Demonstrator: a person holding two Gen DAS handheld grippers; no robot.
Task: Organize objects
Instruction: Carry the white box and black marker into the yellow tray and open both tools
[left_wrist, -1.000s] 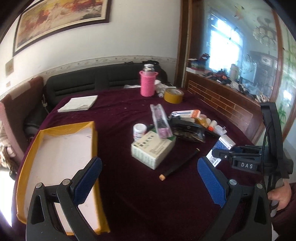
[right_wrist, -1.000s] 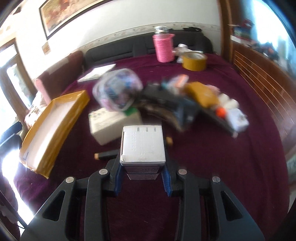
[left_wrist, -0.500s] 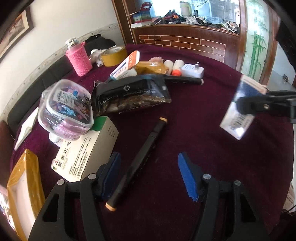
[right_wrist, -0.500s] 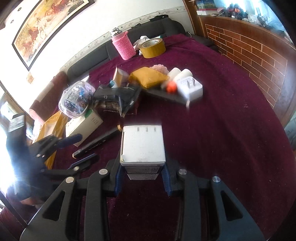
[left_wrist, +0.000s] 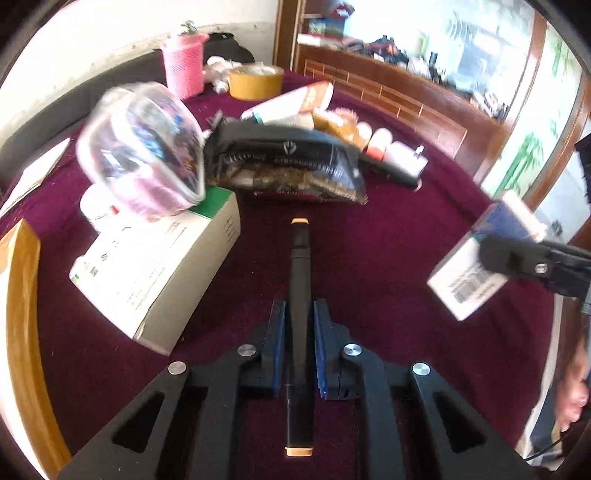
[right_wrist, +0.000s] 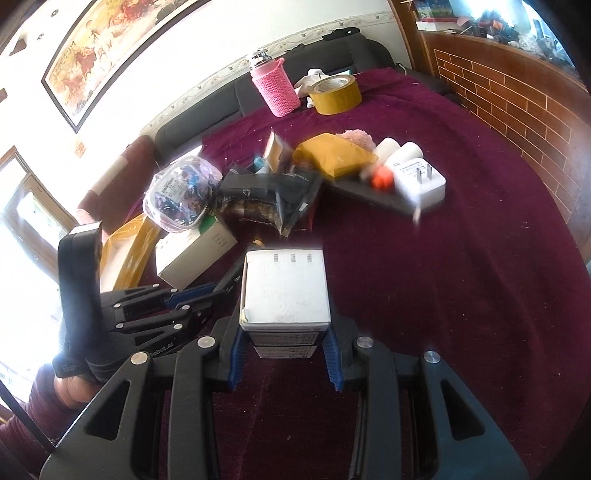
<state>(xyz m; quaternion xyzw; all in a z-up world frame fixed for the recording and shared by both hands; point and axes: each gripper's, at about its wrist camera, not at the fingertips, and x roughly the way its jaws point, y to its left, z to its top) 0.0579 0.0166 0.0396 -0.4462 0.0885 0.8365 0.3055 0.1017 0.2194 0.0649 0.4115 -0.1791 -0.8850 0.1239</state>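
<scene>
A: What changed?

B: The left gripper (left_wrist: 298, 339), spread wide a second ago over the maroon tablecloth (left_wrist: 388, 266), has dropped and clamped its blue pads on the slim black marker pen with tan ends (left_wrist: 300, 295).

A: And the right gripper (right_wrist: 283, 354)?

B: Still pinching the small white cardboard box (right_wrist: 284, 291). Both look ready for the yellow-rimmed tray (left_wrist: 18, 295).

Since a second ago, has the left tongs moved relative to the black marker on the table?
Yes. The left tongs came from well short of the black marker, which lay out ahead near the white medicine box, to straddle it, and shut on its barrel.
</scene>
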